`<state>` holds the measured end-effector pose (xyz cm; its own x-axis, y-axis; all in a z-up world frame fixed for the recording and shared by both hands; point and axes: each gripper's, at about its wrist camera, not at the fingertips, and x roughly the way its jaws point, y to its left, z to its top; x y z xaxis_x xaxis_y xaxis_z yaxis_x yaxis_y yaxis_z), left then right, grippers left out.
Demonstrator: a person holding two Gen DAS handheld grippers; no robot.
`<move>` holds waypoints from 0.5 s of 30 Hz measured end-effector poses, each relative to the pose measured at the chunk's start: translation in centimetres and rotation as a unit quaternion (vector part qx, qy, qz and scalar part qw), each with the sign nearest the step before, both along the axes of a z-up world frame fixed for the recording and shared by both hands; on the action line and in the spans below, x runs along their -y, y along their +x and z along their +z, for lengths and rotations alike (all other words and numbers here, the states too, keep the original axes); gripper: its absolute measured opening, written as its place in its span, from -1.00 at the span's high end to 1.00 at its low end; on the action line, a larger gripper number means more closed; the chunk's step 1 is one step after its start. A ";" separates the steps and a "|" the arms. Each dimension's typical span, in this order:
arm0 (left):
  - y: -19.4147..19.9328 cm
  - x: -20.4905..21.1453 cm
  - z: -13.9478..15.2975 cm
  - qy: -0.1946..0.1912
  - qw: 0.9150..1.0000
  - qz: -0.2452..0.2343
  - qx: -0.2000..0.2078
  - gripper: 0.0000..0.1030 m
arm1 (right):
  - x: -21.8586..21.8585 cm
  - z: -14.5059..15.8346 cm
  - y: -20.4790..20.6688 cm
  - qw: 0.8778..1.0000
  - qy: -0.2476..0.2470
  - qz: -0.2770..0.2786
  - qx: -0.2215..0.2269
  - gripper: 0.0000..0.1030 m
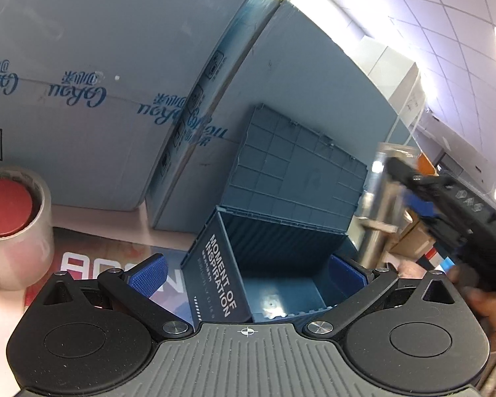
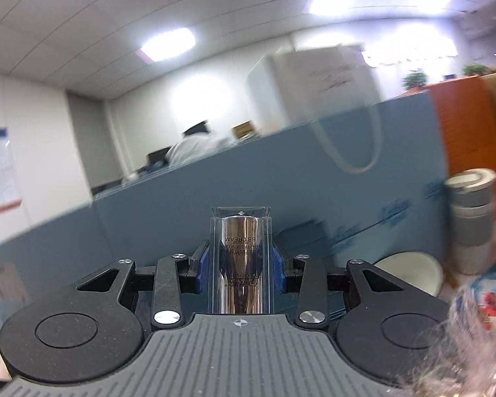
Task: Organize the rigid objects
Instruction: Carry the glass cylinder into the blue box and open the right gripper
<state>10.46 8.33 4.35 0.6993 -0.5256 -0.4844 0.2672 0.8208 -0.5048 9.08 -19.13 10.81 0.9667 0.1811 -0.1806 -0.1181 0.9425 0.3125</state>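
Tall grey-blue cardboard cartons [image 1: 99, 82] printed with blue script stand at the back of the table [image 1: 92, 221]. Before them a dark blue plastic storage box [image 1: 281, 264] sits with its ribbed lid [image 1: 297, 172] raised. The left gripper [image 1: 248, 271] hovers over that box, fingers wide apart and empty. The right gripper [image 2: 241, 264] is clamped on a clear plastic case holding a silver cream tube [image 2: 240, 258], lifted above the table. A tape roll [image 1: 16, 225] stands at left.
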 end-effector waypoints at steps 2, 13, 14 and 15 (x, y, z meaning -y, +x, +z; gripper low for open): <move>0.2 0.1 -0.2 0.000 1.000 -0.001 -0.004 -1.00 | -0.4 -0.9 1.0 1.000 -0.011 0.012 -0.006 0.33; 0.8 0.9 -1.0 0.025 0.999 -0.005 -0.023 -1.00 | -5.8 -5.1 0.5 0.956 -0.273 0.102 -0.040 0.33; 0.9 0.9 -1.1 0.026 0.999 -0.002 -0.025 -1.00 | -6.0 -5.3 0.8 0.950 -0.289 0.105 -0.050 0.33; 1.0 0.8 -1.2 0.025 0.999 -0.003 -0.028 -1.00 | -6.1 -5.4 1.1 0.946 -0.298 0.108 -0.061 0.33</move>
